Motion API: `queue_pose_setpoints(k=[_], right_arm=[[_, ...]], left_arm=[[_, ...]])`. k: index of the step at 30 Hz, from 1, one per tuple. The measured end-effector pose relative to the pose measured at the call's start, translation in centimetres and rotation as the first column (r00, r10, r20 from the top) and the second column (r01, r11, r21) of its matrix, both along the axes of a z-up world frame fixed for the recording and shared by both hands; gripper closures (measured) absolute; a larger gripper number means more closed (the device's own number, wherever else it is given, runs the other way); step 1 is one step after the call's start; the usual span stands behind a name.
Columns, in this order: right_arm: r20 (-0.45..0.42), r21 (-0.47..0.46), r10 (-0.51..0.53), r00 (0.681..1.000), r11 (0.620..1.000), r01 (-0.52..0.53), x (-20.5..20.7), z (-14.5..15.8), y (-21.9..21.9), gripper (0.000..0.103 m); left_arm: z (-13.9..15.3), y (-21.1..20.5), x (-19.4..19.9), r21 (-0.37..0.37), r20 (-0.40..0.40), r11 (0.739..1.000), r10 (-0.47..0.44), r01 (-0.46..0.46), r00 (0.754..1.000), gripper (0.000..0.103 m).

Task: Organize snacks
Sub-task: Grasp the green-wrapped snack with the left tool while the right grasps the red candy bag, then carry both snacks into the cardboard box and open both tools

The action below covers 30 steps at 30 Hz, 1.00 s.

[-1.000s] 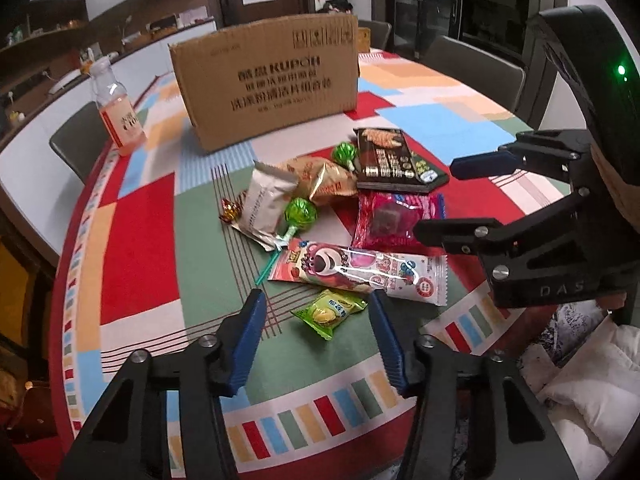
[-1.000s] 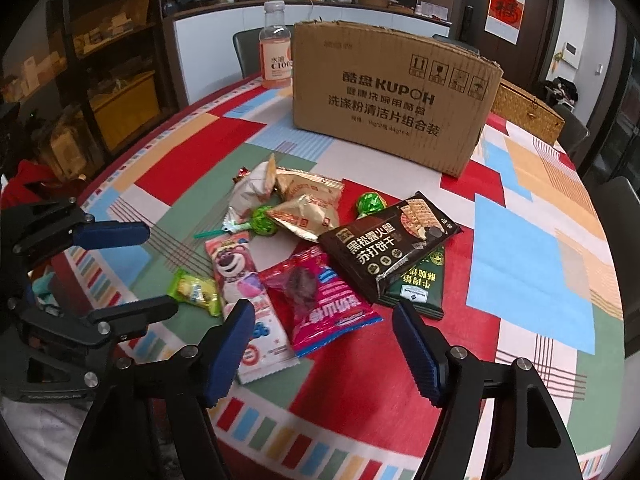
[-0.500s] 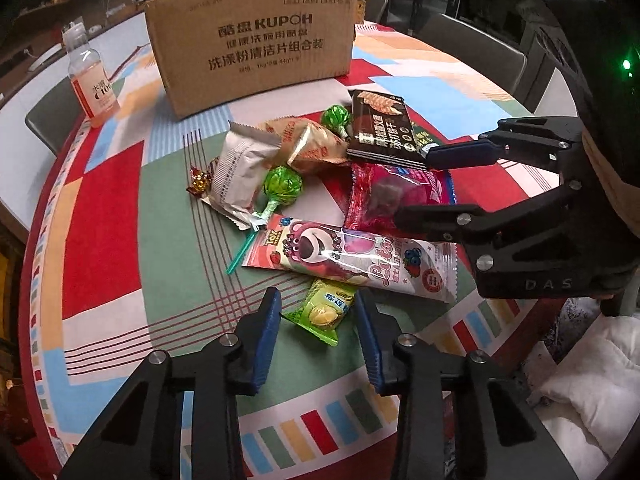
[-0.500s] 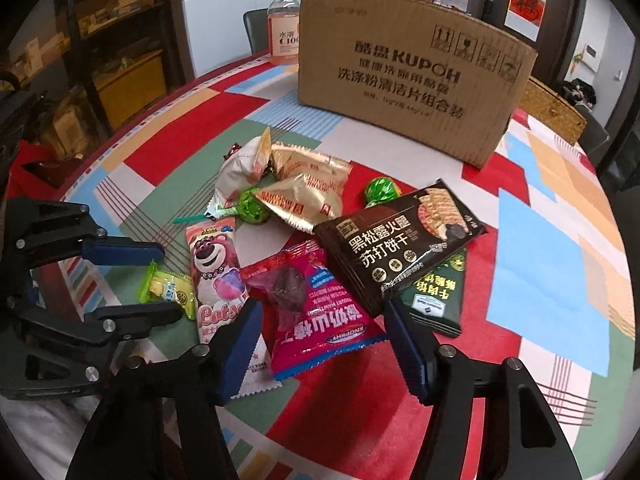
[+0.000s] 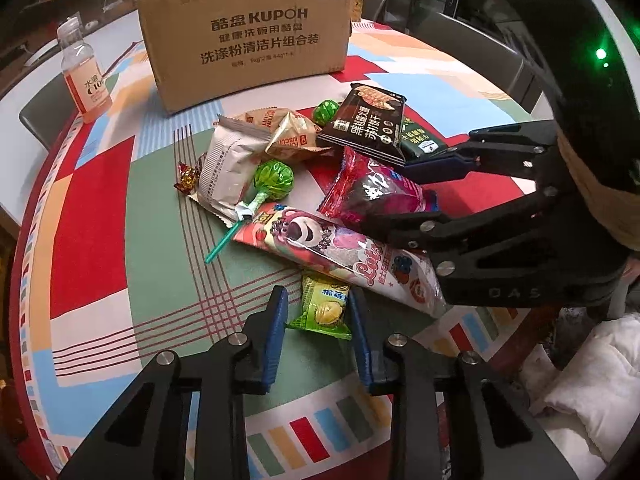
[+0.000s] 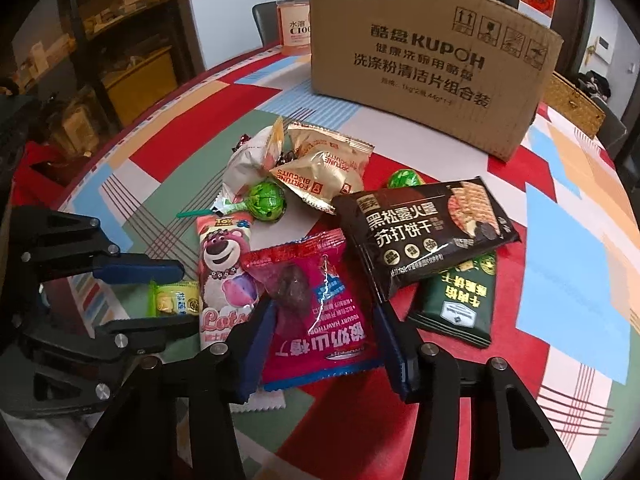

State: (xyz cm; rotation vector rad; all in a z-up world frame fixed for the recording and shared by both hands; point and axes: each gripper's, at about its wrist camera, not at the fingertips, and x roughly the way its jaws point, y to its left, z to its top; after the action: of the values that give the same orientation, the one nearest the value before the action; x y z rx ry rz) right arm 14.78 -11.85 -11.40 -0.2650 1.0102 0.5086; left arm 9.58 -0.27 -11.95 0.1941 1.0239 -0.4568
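Left wrist: left gripper (image 5: 318,316) spread around durian candy (image 5: 325,307), right gripper (image 6: 324,334) spread around hawthorn packet (image 6: 316,312).

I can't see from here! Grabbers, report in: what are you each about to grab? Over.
Left gripper open around small green durian candy. Right gripper open around red hawthorn packet. Black cracker pack overlaps packet's far corner.

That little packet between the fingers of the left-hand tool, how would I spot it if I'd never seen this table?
Start at the big cardboard box and come down through the heap of snacks to the table's near edge. Beside the long pink bear wrapper lies a small green packet, between the open fingers of the left gripper. It alone shows a yellow durian picture, and it is the smallest flat pack.
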Motion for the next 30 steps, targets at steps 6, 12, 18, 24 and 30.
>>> queue_pose_setpoints(k=[6, 12, 18, 24, 30], right_arm=[[0.010, -0.005, 0.000, 1.000, 1.000, 0.000, -0.2, -0.1, 0.3, 0.059], [0.042, -0.005, -0.013, 0.999, 1.000, 0.013, -1.2, 0.8, 0.4, 0.068], [0.095, -0.004, -0.010, 0.995, 1.000, 0.011, -2.2, 2.2, 0.4, 0.069], [0.141, 0.003, -0.032, 0.989, 0.999, 0.032, -2.6, 3.6, 0.1, 0.069], [0.189, 0.037, -0.061, 0.980, 0.998, 0.055, -1.7, 5.6, -0.4, 0.069]], left_arm=[[0.2, 0.4, -0.2, -0.013, -0.013, 1.000, 0.014, -0.014, 1.000, 0.073], [0.7, 1.1, -0.9, -0.034, -0.017, 0.998, 0.055, -0.056, 0.998, 0.073], [2.2, 1.8, -1.6, -0.055, 0.040, 0.993, 0.105, -0.103, 0.994, 0.073], [3.9, 2.3, -1.4, -0.080, 0.106, 0.987, 0.146, -0.138, 0.984, 0.073], [6.4, 2.3, 0.1, -0.098, 0.198, 0.984, 0.167, -0.151, 0.966, 0.073]])
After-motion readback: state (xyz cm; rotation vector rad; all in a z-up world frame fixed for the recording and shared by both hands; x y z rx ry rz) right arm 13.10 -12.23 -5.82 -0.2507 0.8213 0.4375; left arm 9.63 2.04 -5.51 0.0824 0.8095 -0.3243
